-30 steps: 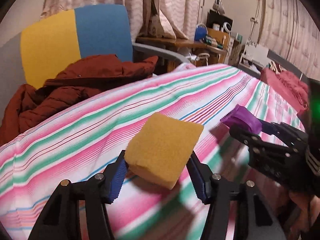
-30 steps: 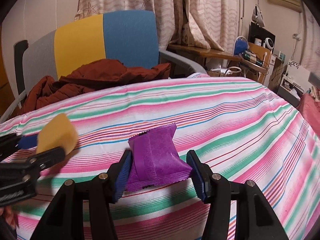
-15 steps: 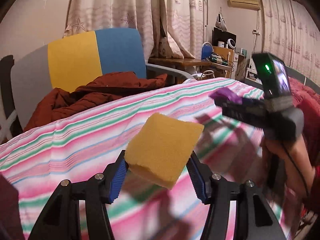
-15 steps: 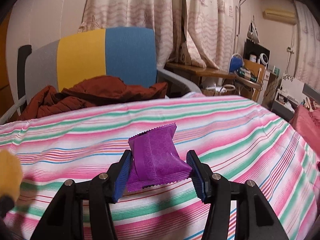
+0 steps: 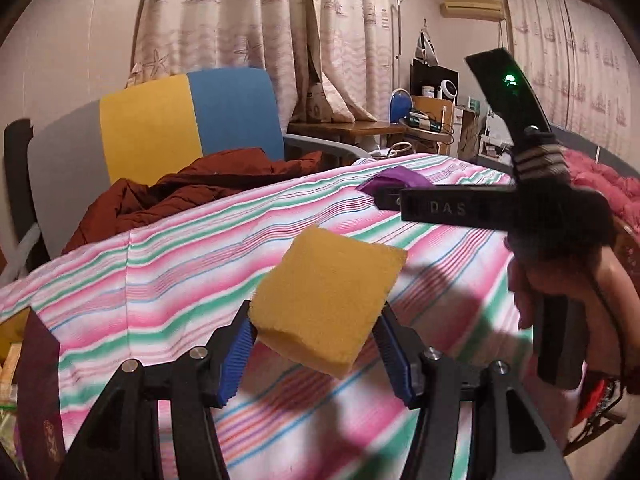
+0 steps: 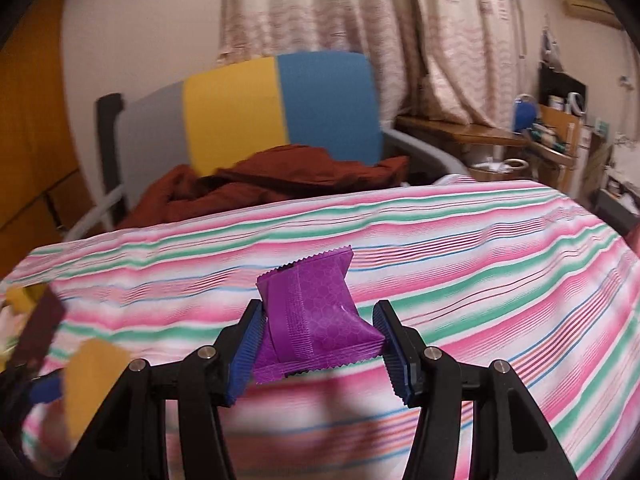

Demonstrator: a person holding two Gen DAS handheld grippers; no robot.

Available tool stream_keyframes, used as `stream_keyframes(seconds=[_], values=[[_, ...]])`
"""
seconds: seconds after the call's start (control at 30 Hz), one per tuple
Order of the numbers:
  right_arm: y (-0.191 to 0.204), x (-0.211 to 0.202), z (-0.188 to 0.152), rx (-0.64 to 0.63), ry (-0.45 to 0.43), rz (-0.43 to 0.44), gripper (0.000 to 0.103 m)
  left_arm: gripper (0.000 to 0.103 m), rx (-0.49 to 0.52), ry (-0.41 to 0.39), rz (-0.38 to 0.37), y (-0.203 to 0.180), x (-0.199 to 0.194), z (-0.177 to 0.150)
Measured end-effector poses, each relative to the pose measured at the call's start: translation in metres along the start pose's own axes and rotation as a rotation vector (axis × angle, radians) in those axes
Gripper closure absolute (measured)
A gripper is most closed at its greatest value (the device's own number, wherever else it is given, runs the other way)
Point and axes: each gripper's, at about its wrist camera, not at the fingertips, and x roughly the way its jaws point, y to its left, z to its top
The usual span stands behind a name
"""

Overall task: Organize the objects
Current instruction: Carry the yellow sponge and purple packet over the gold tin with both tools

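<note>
My left gripper (image 5: 316, 348) is shut on a yellow sponge (image 5: 326, 302), held above the striped tablecloth (image 5: 180, 280). In the right wrist view my right gripper (image 6: 318, 350) is shut on a purple snack packet (image 6: 316, 322), also lifted over the cloth. The right gripper (image 5: 452, 208), held by a hand (image 5: 560, 280), shows at the right of the left wrist view, with the purple packet (image 5: 396, 179) at its tip. The yellow sponge (image 6: 94, 376) appears blurred at the lower left of the right wrist view.
A dark maroon booklet (image 5: 38, 392) stands at the table's left edge beside other small items. Behind the table is a grey, yellow and blue chair (image 5: 188, 120) with a rust-red jacket (image 5: 192, 196) on it. A cluttered wooden desk (image 5: 400, 128) stands at the back right.
Both grippers have swung left across the table and risen a little, each keeping its object. The maroon booklet and items at the left edge have come into view.
</note>
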Motion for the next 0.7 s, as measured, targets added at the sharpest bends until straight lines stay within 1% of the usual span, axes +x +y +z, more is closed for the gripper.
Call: stream_keyframes(seconds=[0.1,0.13,0.2,0.3,0.4,0.47,0.6,0.7], values=[[0.02,-0.014,-0.008,0.008,0.014,0.065,0.047,0.044,-0.078,-0.005,0.001,0.015,-0.023,-0.006],[0.024,-0.017,-0.009,0.012,0.019,0.074,0.047,0.044,-0.115,-0.007,0.001,0.022,-0.033,-0.011],[0.036,-0.023,-0.014,0.021,0.035,0.105,0.047,0.044,-0.154,-0.003,0.003,0.031,-0.047,-0.021],[0.057,-0.028,-0.019,0.002,0.052,0.14,0.047,0.044,-0.17,-0.008,0.027,0.042,-0.074,-0.037],[0.085,-0.035,-0.024,-0.032,0.066,0.2,0.046,0.044,-0.186,-0.028,0.044,0.053,-0.097,-0.048],[0.107,-0.04,-0.028,-0.055,0.071,0.246,0.046,0.044,-0.219,-0.039,0.055,0.065,-0.114,-0.056],[0.153,-0.049,-0.035,-0.084,0.08,0.345,0.046,0.044,-0.29,-0.066,0.102,0.092,-0.144,-0.067],[0.179,-0.054,-0.038,-0.098,0.091,0.402,0.046,0.044,-0.354,-0.091,0.152,0.12,-0.168,-0.074]])
